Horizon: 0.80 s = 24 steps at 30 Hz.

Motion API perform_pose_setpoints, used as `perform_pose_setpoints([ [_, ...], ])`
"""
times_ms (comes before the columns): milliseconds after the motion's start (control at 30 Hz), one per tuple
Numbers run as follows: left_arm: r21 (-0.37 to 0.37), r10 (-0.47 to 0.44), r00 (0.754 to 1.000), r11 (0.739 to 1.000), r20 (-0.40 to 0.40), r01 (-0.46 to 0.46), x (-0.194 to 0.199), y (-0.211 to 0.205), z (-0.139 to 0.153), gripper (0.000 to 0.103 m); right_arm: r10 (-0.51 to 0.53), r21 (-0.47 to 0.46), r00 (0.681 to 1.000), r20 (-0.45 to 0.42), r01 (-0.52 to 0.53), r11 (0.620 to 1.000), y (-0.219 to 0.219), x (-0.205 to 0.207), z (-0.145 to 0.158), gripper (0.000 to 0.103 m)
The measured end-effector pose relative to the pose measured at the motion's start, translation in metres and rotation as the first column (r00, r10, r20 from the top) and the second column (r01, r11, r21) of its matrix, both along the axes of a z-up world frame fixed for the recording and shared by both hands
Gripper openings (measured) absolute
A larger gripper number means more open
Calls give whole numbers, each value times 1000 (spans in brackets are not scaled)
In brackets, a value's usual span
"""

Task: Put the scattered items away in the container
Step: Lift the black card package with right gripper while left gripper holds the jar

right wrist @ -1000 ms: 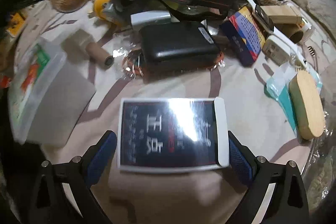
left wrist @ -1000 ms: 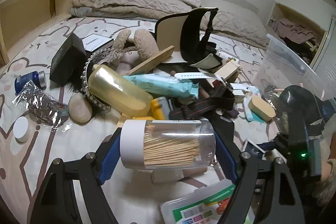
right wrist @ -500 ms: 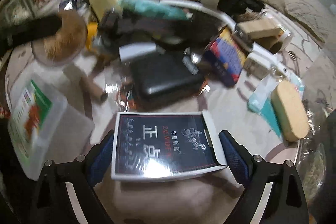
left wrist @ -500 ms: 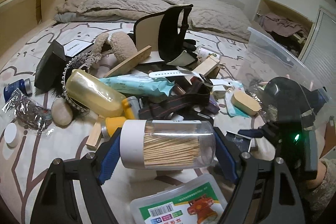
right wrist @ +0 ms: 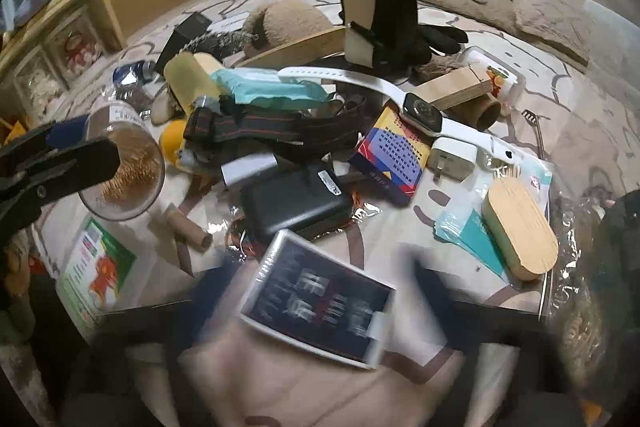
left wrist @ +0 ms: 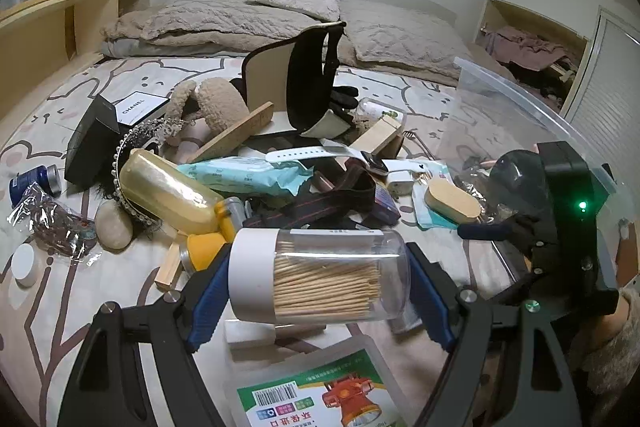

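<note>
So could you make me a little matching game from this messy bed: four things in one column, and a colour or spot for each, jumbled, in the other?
Things
1. toothpick jar
2. watch
3. power bank
4. oval wooden block

Descriptions
A. black, lying flat beside a blue booklet
B. clamped sideways in the left gripper
C. white strap, draped over the pile
D. resting on a teal packet

Pairs: 1-B, 2-C, 3-A, 4-D

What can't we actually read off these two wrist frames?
- Right hand-held gripper, right wrist view: motion blur smears its opening jaws; contact with the dark card box is unreadable.
- Card box print: blurred.
- Clear container, left wrist view: cut off by the right edge, with the gripper body blocking its inside.
- Green-labelled plastic box: cut off by the bottom edge.
</note>
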<state>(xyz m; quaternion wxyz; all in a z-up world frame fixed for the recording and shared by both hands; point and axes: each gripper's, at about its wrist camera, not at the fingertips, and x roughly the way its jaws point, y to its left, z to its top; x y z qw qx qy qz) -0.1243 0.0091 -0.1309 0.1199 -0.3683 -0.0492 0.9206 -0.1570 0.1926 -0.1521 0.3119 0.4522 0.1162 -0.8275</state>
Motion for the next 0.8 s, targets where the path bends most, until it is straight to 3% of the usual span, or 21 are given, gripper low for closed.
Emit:
perform_pose_setpoints([
  [133,-2,-4,1000,1000,11,4,-2,-1,-5,81,-40,-19,994,105,43,999,13,-9,-12,103],
  [233,-5,3,1000,1000,17,-3,-2,-4,-7,81,-98,-3,971,219,101,995,18,-15,-34,103],
  [367,-3,9,1000,1000,14,-9,0,-7,-6,82,-124,-3,944,306,131,991,9,-18,-55,103],
  [633,16,0,1000,1000,3,0,4,-9,-3,82,-185,157,966,181,157,975,-31,-13,-68,103],
  [700,21,0,1000,1000,3,0,4,-9,-3,82,-188,161,971,151,163,973,-34,-13,-68,99],
  [733,22,0,1000,1000,1,0,4,-9,-3,82,-188,155,972,139,166,974,-33,-13,-67,90],
  [800,24,0,1000,1000,-4,0,5,-9,-2,82,-168,95,971,170,153,984,-29,-15,-64,90],
])
